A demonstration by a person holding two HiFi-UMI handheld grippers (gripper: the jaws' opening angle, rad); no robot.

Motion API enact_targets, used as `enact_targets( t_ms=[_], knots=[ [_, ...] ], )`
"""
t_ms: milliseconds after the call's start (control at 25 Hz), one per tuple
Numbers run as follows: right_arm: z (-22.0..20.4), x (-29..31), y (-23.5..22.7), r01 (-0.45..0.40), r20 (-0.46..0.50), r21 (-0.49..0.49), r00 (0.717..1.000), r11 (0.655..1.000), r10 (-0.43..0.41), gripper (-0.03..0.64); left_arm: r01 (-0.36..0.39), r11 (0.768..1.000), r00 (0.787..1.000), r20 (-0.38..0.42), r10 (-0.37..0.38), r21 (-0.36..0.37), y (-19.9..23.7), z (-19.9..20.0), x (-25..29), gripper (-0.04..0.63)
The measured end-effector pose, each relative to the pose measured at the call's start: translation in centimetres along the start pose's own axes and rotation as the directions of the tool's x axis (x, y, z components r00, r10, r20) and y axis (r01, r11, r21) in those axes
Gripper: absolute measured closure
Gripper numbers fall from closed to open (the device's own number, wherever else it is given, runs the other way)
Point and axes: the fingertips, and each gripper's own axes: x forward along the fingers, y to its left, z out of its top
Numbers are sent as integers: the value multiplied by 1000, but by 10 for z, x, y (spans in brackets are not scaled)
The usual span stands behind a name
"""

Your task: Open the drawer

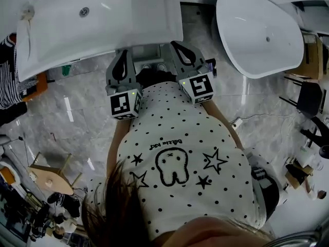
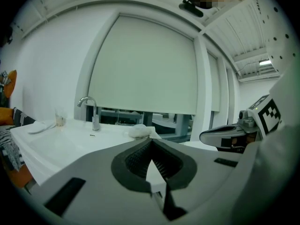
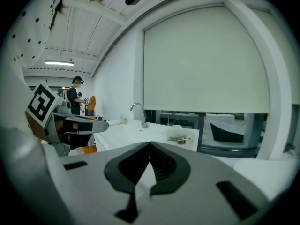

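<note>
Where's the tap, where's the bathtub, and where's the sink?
Tap [image 2: 95,120]: left gripper view, on its upright stem.
Bathtub [image 1: 247,24]: head view, on its bare inside.
Sink [image 1: 118,19]: head view, on the bare basin.

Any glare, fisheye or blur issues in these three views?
Head view: sharp, with glare streaks on the marble floor and sheen on the washbasin. Left gripper view: heavy fisheye, black corners, the blind bowed. Right gripper view: same vignette; ceiling light blown out, foreground dim.

Basin cut by top edge, distant person tiny
</note>
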Motion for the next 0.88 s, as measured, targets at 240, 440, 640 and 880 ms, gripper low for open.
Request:
enact_targets(
  t_ms=[240, 440, 640, 880],
  knots=[
    [-7, -13, -5, -32, -1, -2, 999, 999, 32, 601, -4, 1000, 1000, -3, 4, 3, -21, -8, -5, 591],
    [-9, -16, -5, -40, 0, 1, 999, 999, 40, 603, -10, 1000, 1000, -5, 10, -4, -24, -10, -9, 591],
    [-6, -15, -5, -45, 13, -3, 999, 999, 45, 603, -13, 1000, 1000, 7, 13, 4, -25, -7, -10, 591],
    [-5, -14, -3, -64, 9, -16, 998, 998, 64, 603, -3, 1000, 1000, 5, 3, 7, -29, -5, -10, 591]
  ],
)
